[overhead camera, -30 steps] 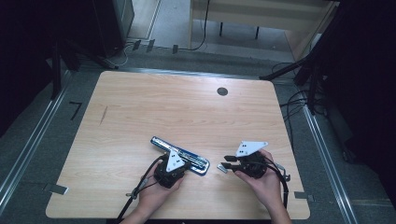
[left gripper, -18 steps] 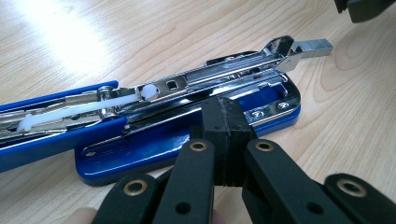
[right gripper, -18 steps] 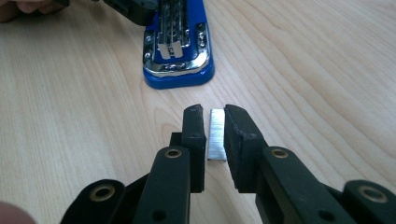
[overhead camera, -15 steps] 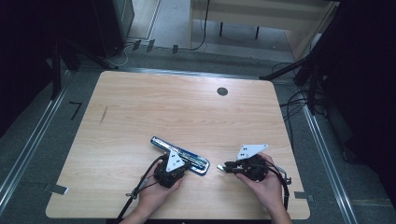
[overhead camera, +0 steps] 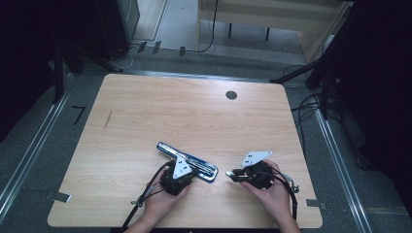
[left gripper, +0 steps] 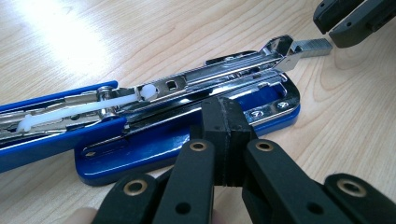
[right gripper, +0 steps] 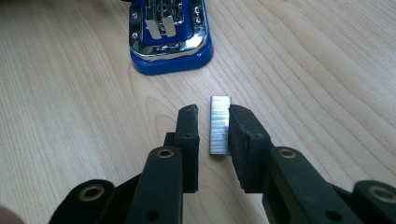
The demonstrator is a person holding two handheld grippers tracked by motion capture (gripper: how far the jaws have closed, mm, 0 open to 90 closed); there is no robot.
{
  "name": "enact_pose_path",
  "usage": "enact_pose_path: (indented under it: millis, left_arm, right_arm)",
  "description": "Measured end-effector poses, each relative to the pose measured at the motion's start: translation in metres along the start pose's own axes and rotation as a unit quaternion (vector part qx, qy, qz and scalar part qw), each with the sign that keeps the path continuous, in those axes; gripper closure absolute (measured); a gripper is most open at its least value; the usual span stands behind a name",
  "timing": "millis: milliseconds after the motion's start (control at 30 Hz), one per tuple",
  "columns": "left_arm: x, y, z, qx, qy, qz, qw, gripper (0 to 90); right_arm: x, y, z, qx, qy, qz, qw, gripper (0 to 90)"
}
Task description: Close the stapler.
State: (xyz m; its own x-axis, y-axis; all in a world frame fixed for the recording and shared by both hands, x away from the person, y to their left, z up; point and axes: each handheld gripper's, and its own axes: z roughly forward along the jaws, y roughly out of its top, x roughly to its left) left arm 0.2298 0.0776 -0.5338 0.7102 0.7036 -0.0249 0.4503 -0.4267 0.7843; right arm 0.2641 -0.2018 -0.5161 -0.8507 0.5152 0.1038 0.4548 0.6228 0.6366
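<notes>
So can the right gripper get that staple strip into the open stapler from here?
Probably yes: the right gripper has the staple strip between its jaws, and bare table separates it from the stapler.

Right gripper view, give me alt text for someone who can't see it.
A strip of staples lies on the wooden table between the right gripper's two black jaws, with a gap on one side. Beyond it sits the front end of an open blue stapler.

stapler point(left gripper: 187, 135): blue base, chrome magazine, white pusher | staple strip point(right gripper: 219, 125): silver | jaws: black | table point(overhead camera: 194, 116): pale wood grain
</notes>
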Motion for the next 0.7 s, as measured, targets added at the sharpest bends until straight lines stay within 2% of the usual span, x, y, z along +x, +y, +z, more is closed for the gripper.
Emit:
enact_pose_path:
  millis: [300,700]
  left_arm:
    - [0.0,0.0,0.0,0.0,0.0,0.0,1.0,90.0]
    - [0.0,0.0,0.0,0.0,0.0,0.0,1.0,90.0]
  right_arm:
    - [0.0003,-0.0006,0.0048,0.008,-0.014,0.007,0.9998,74.6]
    - [-0.0004,-0.0027,0.01,0.017,-0.019,0.003,0.9997,74.7]
